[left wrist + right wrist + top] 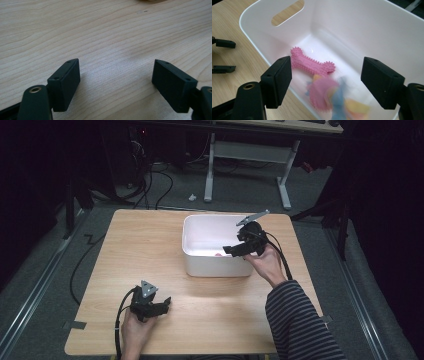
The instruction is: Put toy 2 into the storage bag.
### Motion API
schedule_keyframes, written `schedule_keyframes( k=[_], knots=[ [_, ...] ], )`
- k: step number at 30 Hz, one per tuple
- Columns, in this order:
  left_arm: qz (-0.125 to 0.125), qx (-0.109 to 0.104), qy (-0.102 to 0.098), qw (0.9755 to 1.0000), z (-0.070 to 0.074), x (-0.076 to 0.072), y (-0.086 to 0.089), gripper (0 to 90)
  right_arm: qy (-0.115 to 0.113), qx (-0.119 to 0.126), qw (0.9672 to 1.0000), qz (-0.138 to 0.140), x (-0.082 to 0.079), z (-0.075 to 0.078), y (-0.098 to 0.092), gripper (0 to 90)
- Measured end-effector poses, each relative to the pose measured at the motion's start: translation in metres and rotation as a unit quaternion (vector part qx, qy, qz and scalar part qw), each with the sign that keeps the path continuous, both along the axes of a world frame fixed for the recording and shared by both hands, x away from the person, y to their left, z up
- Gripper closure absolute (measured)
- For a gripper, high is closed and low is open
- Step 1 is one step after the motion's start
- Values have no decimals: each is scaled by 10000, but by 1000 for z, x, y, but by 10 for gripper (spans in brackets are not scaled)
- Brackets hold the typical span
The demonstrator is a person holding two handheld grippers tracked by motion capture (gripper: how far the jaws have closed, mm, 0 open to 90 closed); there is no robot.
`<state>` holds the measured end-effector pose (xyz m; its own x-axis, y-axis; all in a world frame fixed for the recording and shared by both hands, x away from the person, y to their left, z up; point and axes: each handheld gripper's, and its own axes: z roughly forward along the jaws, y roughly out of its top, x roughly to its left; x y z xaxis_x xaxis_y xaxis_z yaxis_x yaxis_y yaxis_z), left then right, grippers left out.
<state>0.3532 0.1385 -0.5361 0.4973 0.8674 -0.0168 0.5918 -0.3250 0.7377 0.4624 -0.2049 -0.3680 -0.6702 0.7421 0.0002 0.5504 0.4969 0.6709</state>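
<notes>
Right tongs hang over the near right rim of the white bin, jaws spread wide with nothing between them. Looking down along those jaws, a pink spiky bone toy lies on the bin floor, and just beside it, closer to the camera, a blurred toy in pink, blue and yellow, too smeared to name. The bin stands on the far right part of the table, a handle slot cut in its end wall. Left tongs sit low at the near edge of the table, well apart from the bin, jaws spread over bare wood.
</notes>
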Motion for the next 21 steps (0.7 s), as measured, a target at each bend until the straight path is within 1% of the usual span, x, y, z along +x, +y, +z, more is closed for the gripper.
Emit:
schedule_keyframes(
  k=[3, 6, 10, 13, 16, 21],
  knots=[
    [-2, 0, 1, 10000, 0, 0, 0, 229, -120, 73, 9999, -74, -8, 4, -5, 255],
    [-3, 1, 1, 10000, 0, 0, 0, 228, -256, 170, 9995, -68, -18, 8, -13, 267],
    [-3, 2, 0, 10000, 0, 0, 0, 228, -358, 225, 9990, -129, -34, 11, -26, 289],
    [-4, 2, 1, 10000, 0, 0, 0, 228, -421, 261, 9985, -246, -45, 12, -36, 305],
    [-6, 4, 1, 10000, 0, 0, 0, 228, -436, 362, 9977, -373, -56, 11, -47, 310],
    [-5, 4, 1, 10000, 0, 0, 0, 228, -556, 345, 9961, -595, -74, 12, -66, 319]
  ],
)
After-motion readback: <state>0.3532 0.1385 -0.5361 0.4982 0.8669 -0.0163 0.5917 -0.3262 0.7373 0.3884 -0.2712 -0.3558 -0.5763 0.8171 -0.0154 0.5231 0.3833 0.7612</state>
